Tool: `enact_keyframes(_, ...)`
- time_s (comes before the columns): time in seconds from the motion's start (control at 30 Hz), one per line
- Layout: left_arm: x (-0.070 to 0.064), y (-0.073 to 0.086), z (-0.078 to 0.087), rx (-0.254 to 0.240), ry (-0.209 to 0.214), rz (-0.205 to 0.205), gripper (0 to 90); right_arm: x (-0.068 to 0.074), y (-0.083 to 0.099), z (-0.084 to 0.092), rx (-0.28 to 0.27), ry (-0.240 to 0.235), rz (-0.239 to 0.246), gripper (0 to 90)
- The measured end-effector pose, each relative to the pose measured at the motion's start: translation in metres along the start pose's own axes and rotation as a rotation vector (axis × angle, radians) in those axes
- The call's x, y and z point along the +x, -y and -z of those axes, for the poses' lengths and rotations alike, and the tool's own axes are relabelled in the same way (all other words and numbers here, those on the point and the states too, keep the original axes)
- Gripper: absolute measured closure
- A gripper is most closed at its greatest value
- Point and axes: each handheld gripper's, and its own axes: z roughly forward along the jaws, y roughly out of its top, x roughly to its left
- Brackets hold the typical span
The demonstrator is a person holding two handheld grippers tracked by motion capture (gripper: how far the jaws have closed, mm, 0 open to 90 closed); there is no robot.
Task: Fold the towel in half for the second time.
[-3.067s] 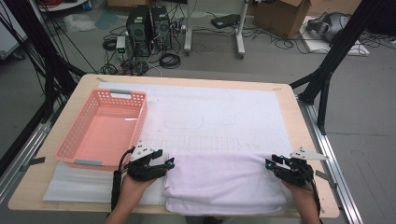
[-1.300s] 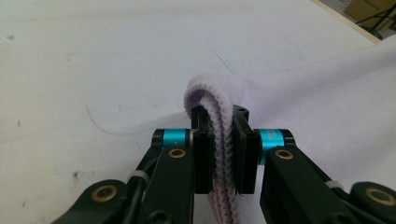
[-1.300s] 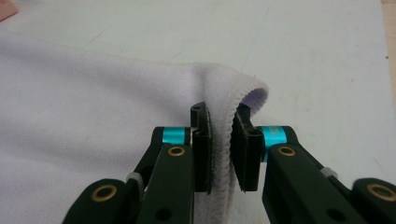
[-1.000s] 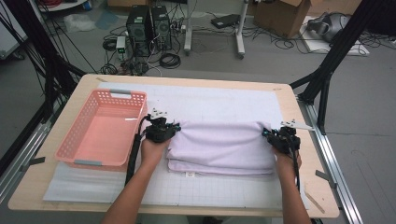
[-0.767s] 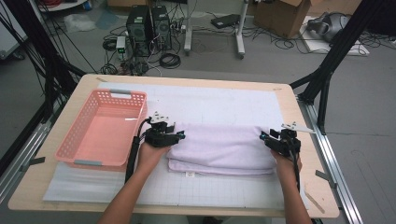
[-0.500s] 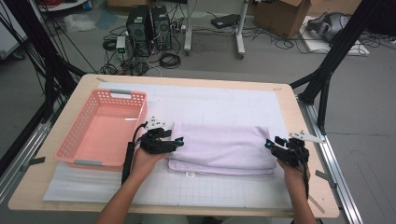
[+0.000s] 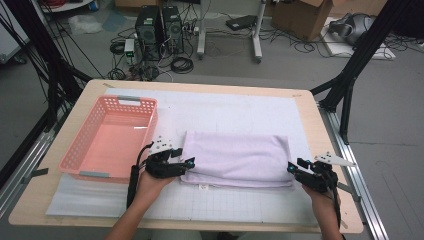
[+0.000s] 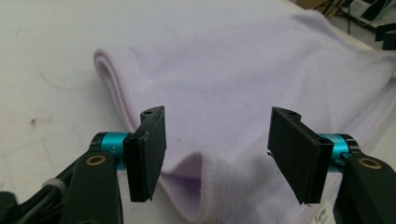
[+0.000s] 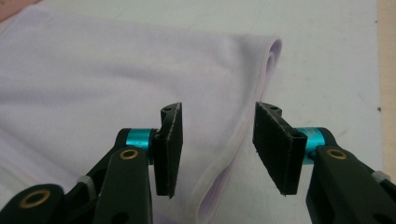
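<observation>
A folded lilac towel (image 7: 237, 159) lies flat on the white mat of the surface (image 7: 320, 117), just beside the right wall of the pink basket (image 7: 111, 137), its long axis running left to right across the person's reach. The left tongs (image 7: 187, 163) sit at the towel's near-left corner, on the basket side, and the right tongs (image 7: 291, 168) sit at its near-right corner, the end farthest from the basket.

Both pairs have just been opening. In the left gripper view the left tongs (image 8: 217, 151) stand well apart, the pads (image 8: 149, 149) clear of the cloth, with the rounded fold of the towel (image 8: 243, 88) lying between and beyond them. In the right gripper view the right tongs (image 9: 217, 147) are about half open, holding nothing, and the towel's layered edge (image 9: 243, 135) runs up between the pads without being pinched.

The towel's folded spine faces away from the person, toward the far side of the basket's long wall; its open, stacked edges face the near edge of the surface. Each hand is equally near its own short end, so the next fold, judged from this layout, likely turns on one end being lifted and carried along the long axis toward the other. The left hand is closer to the basket.
</observation>
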Motion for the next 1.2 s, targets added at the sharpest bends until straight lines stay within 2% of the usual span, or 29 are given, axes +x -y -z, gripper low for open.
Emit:
enact_keyframes(0.13, -0.002, 0.007, 0.006, 0.029, -0.028, 0.016, 43.5, 0.004, 0.008, 0.007, 0.012, -0.005, 0.003, 52.4)
enact_keyframes(0.27, -0.002, 0.014, 0.009, 0.045, -0.025, 0.032, 47.6, 0.005, 0.010, 0.013, 0.009, -0.002, -0.005, 52.5)
enact_keyframes(0.37, -0.003, 0.019, 0.008, 0.068, -0.015, 0.042, 56.0, 0.003, 0.010, 0.013, 0.012, -0.017, -0.007, 52.7)
enact_keyframes(0.43, -0.004, 0.020, 0.007, 0.081, -0.019, 0.039, 63.3, 0.004, 0.012, 0.009, 0.036, -0.032, -0.008, 52.7)
enact_keyframes(0.5, -0.004, 0.022, 0.006, 0.089, -0.015, 0.034, 71.7, 0.006, 0.014, 0.003, 0.085, -0.018, 0.005, 53.3)
enact_keyframes(0.57, -0.006, 0.023, 0.005, 0.088, -0.016, 0.025, 78.4, 0.006, 0.016, -0.002, 0.137, -0.029, 0.011, 64.1)
enact_keyframes(0.63, -0.007, 0.022, 0.007, 0.076, -0.018, 0.019, 80.8, 0.006, 0.016, -0.001, 0.141, -0.043, 0.018, 77.9)
enact_keyframes(0.7, -0.007, 0.021, 0.010, 0.055, -0.013, 0.023, 81.5, 0.006, 0.013, 0.005, 0.119, -0.047, 0.017, 82.3)
enact_keyframes(0.87, -0.008, 0.020, 0.023, 0.012, 0.006, 0.034, 81.9, 0.007, 0.010, 0.016, 0.077, -0.064, -0.004, 83.8)
enact_keyframes(1.03, -0.013, 0.027, 0.032, 0.020, 0.034, 0.039, 81.7, 0.007, 0.012, 0.031, 0.060, -0.078, -0.014, 84.0)
enact_keyframes(1.1, -0.015, 0.031, 0.034, 0.036, 0.039, 0.036, 81.3, 0.006, 0.016, 0.034, 0.071, -0.092, -0.021, 84.0)
enact_keyframes(1.17, -0.017, 0.034, 0.035, 0.047, 0.032, 0.035, 76.4, 0.006, 0.020, 0.034, 0.108, -0.096, -0.025, 77.2)
enact_keyframes(1.2, -0.017, 0.034, 0.036, 0.042, 0.019, 0.029, 67.8, 0.006, 0.021, 0.033, 0.124, -0.081, -0.017, 67.5)
